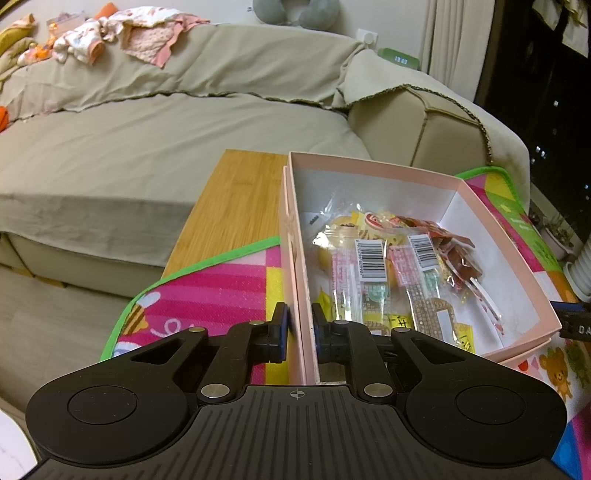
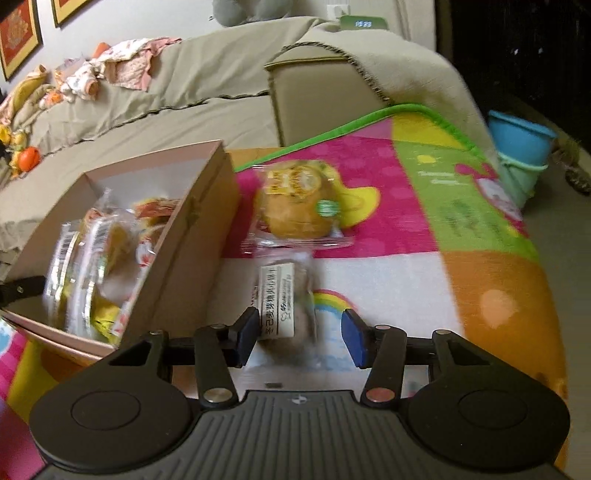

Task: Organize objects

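A pink box [image 1: 491, 218] holds several wrapped snack packets [image 1: 373, 266]. My left gripper [image 1: 300, 325] is shut on the box's near left wall, one finger outside, one inside. In the right wrist view the same box [image 2: 207, 221] sits at the left on a colourful mat [image 2: 461, 221]. My right gripper [image 2: 300, 334] is open, its fingers on either side of a dark wrapped snack with a white label [image 2: 284, 299] lying on the mat. A wrapped yellow bun [image 2: 295, 201] lies just beyond it.
A beige sofa [image 1: 147, 140] stands behind a wooden table [image 1: 236, 199] that carries the mat. Baby clothes [image 1: 110, 33] lie on the sofa back. Stacked blue and green buckets [image 2: 521, 147] stand on the floor to the right.
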The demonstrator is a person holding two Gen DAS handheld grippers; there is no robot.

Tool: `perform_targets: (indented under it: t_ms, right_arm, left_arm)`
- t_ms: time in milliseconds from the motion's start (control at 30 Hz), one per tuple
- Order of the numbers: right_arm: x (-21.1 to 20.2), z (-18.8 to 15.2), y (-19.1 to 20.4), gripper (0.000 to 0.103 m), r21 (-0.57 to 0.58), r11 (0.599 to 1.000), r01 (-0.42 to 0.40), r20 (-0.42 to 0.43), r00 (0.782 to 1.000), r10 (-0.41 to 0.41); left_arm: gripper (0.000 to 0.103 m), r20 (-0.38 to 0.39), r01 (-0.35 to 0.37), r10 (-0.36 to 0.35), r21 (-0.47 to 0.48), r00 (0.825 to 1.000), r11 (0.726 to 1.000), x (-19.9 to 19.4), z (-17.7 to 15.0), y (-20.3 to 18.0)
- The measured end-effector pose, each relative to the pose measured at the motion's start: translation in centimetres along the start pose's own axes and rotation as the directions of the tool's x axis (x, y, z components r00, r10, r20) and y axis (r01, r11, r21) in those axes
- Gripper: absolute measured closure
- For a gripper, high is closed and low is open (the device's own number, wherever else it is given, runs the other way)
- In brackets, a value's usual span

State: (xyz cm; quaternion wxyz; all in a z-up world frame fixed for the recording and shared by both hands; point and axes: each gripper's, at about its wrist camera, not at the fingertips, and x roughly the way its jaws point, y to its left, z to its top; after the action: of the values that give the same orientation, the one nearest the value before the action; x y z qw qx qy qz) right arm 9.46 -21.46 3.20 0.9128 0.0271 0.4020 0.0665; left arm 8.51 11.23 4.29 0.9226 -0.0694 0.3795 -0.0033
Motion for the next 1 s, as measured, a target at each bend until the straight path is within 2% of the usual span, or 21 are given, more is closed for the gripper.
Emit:
perform_targets:
  t_ms: [200, 333, 533, 667, 700, 1000]
  right_arm:
    - [-1.3, -1.3, -0.1, 0.05, -0.101, 0.995, -0.024, 0.015, 1.0, 0.026]
    - [-0.9, -2.1, 1.1, 0.046, -0.185, 0.983, 0.016, 0.029, 1.0, -0.01]
    - [0.5, -1.1, 1.6, 0.046, -0.162, 0.987, 0.014, 0.063, 0.998, -0.004]
    - [1.0, -0.5, 1.8, 0.062, -0.13, 0.991, 0.008, 0.051, 0.999, -0.001]
    - [0.8, -0.5, 1.8, 0.062, -0.123, 0.992, 0.01, 0.046, 0.999, -0.005]
    - [-3.3, -3.9, -1.2, 0.062, -0.042, 0.995, 0.086, 0.015, 0.996, -0.085]
  left_arm:
    - [0.088, 0.0, 0.0, 0.0, -0.003, 1.0, 1.0, 0.0, 0.0, 0.0]
    - [0.088, 0.0, -0.001, 0.001, -0.003, 1.0, 1.0, 0.0, 0.0, 0.0]
    - [0.088, -0.004, -0.005, 0.005, 0.0, 1.0, 1.0, -0.1, 0.0, -0.2]
    - [0.088, -0.004, -0.006, 0.006, 0.001, 1.0, 1.0, -0.1, 0.0, -0.1]
    - [0.088, -0.003, -0.006, 0.006, 0.001, 1.0, 1.0, -0.1, 0.0, -0.1]
    - [0.088, 0.0, -0.001, 0.001, 0.001, 1.0, 1.0, -0.1, 0.0, -0.2]
